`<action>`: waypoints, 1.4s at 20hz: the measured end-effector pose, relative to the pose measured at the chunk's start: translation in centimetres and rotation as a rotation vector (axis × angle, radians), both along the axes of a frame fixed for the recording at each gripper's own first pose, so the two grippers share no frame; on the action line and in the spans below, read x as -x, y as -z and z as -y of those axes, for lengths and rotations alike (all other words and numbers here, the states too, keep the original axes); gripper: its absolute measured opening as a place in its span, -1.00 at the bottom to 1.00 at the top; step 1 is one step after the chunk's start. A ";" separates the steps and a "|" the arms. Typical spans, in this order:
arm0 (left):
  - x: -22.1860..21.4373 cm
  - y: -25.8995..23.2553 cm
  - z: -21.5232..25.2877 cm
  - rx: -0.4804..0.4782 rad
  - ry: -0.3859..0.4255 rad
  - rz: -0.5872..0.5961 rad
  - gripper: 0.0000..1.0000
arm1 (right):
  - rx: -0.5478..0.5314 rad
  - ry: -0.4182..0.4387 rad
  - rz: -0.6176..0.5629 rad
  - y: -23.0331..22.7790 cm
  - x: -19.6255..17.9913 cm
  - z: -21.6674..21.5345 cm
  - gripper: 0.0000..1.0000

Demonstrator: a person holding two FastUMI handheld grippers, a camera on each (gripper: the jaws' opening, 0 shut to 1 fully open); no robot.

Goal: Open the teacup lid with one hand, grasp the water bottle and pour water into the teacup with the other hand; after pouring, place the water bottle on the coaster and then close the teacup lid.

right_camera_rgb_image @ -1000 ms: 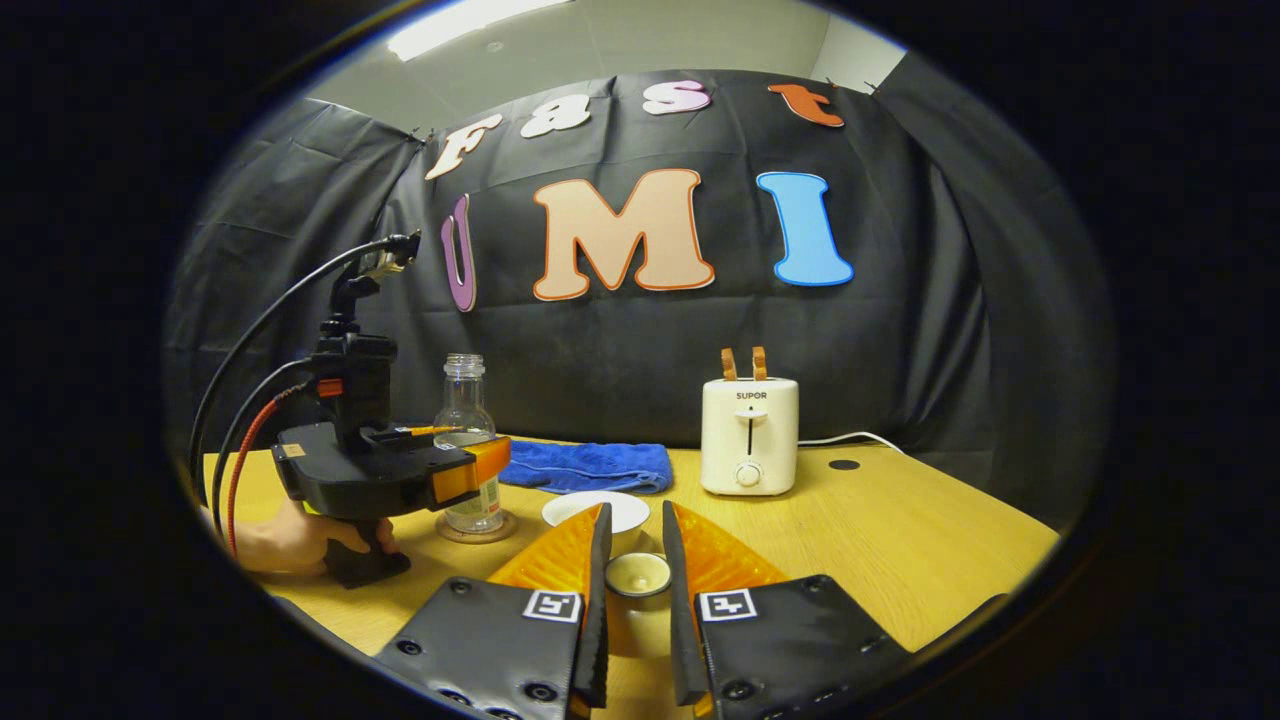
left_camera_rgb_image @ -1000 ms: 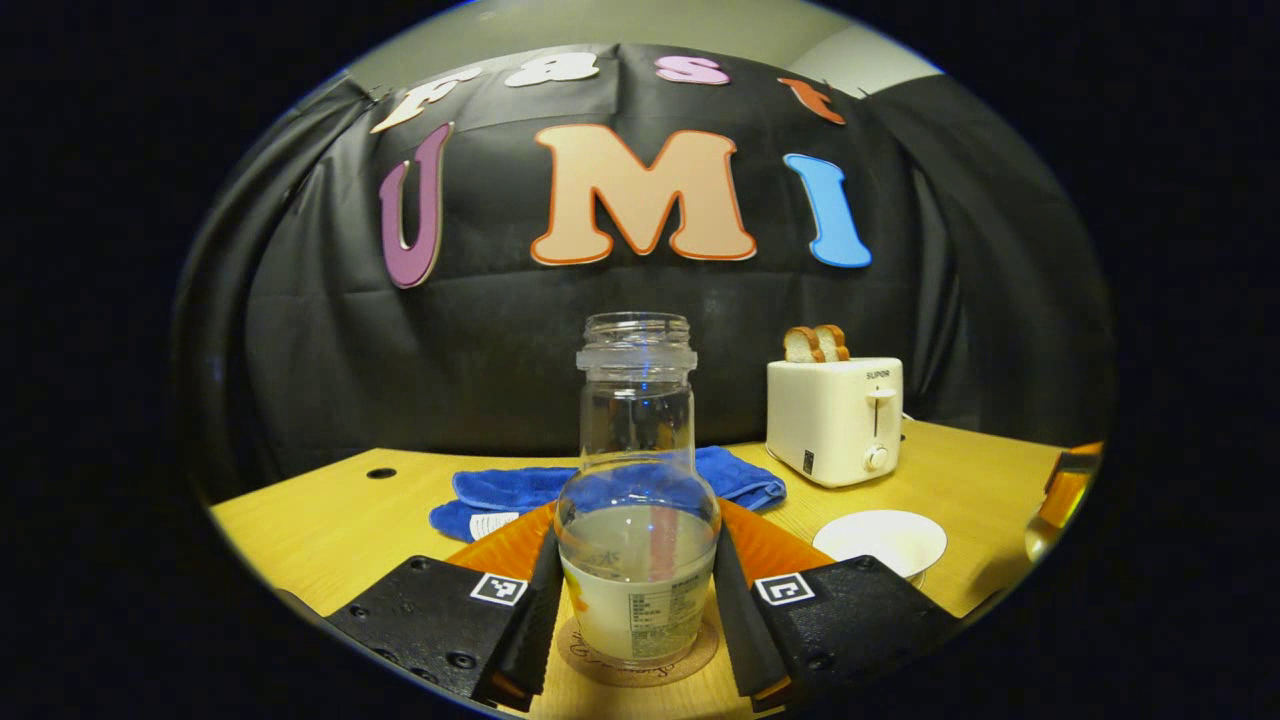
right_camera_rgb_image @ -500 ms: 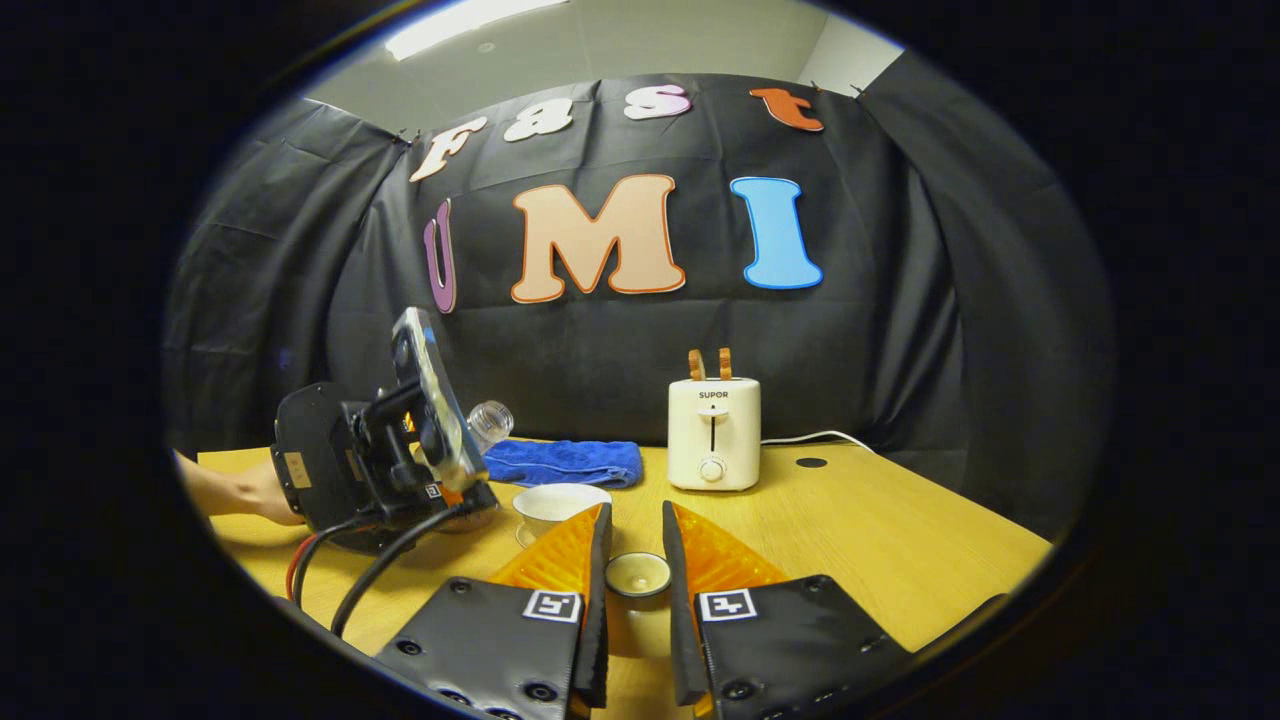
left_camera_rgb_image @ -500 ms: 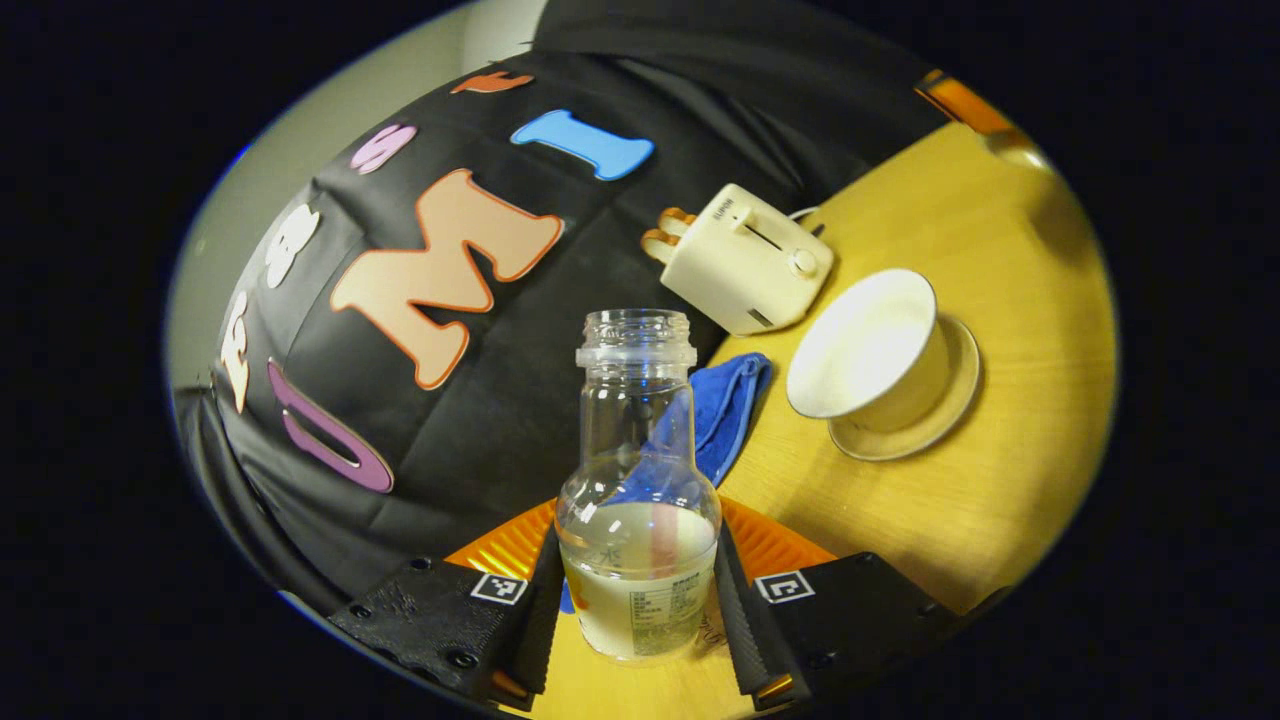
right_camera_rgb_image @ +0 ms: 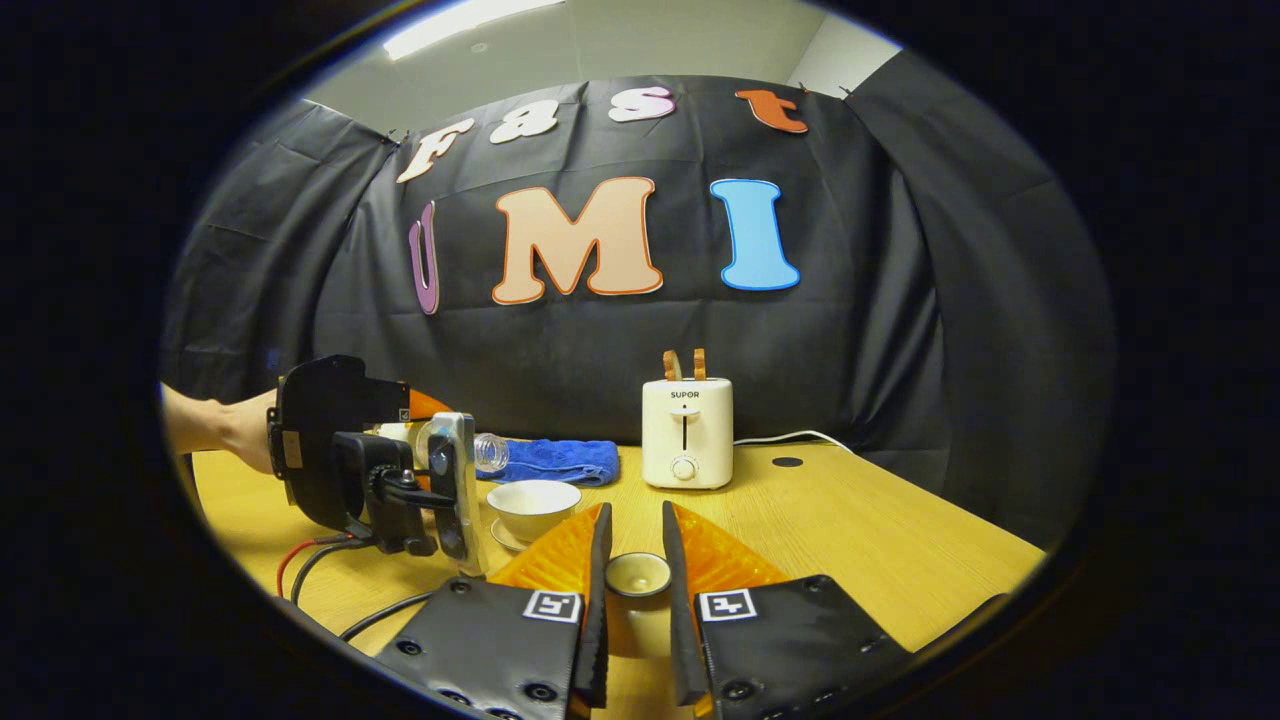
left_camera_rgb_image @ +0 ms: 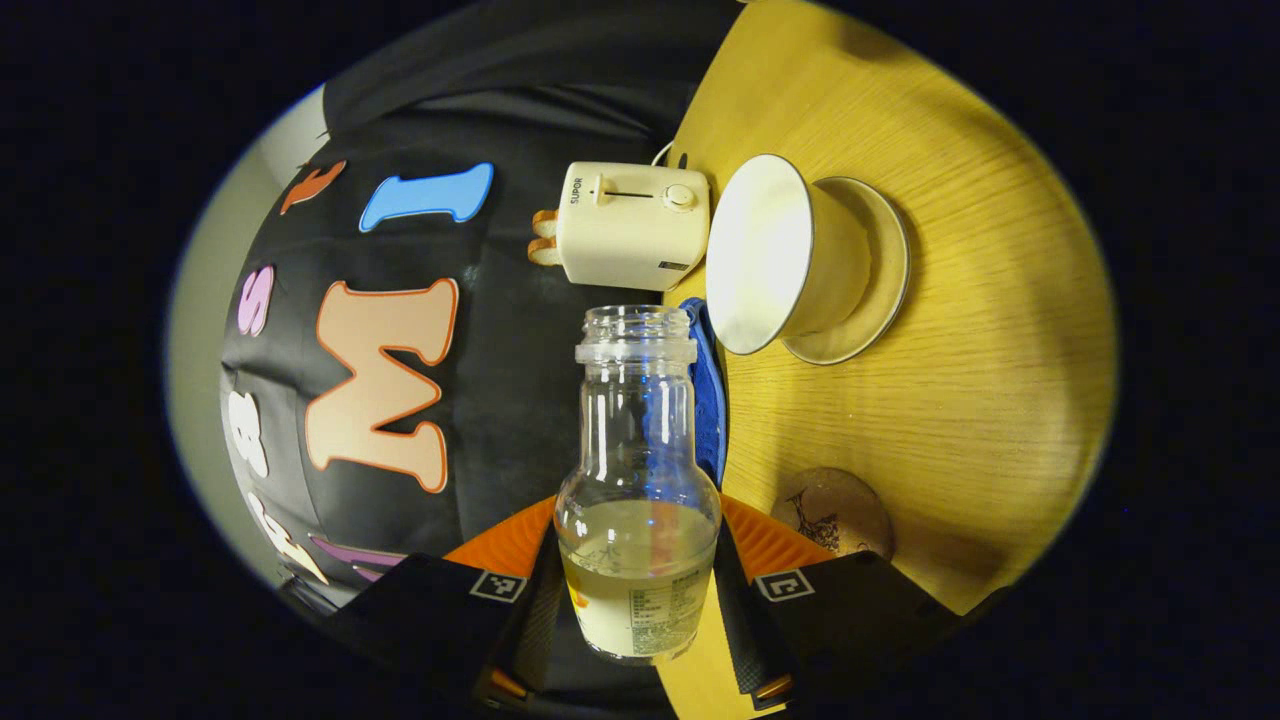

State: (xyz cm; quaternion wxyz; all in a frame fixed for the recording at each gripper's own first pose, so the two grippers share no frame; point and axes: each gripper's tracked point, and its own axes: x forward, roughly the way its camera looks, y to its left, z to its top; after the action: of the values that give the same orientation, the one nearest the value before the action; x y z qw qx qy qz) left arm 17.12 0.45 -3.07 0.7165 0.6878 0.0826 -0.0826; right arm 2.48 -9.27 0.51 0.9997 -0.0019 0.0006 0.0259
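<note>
Two hand-held grippers busy: left clamped on tipped water bottle, right pinching teacup lid. Could spill onto desk, mouth short of teacup.

Uncapped water bottle tipped sideways, mouth near open teacup

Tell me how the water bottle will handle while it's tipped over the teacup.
The water bottle looks like smooth, clear, rigid material, so it may slip between the left gripper fingers when tilted. It has no cap and is partly filled, so the liquid will likely shift toward the mouth and spill fast. Its wide base probably stands steadily on the coaster.
</note>
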 end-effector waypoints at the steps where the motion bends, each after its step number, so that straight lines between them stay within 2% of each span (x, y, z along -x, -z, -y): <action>1: -0.1 0.0 0.0 -0.037 0.004 -0.008 0.35 | 0.000 0.000 0.000 -0.1 0.0 0.0 -0.43; 4: -0.5 -0.4 0.0 -0.143 0.021 -0.014 0.36 | 0.000 -0.002 0.000 0.0 0.0 0.0 -0.43; 28: -1.0 -2.3 0.7 -0.441 0.077 -0.068 0.36 | 0.000 -0.012 0.000 0.0 -0.1 -0.1 -0.43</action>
State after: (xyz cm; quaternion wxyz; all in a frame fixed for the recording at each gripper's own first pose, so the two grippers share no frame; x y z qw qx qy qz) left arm 18.15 -0.21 -0.74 0.5421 0.8271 0.0965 -0.1130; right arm 2.53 -9.21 0.49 0.9995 -0.0020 0.0007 0.0319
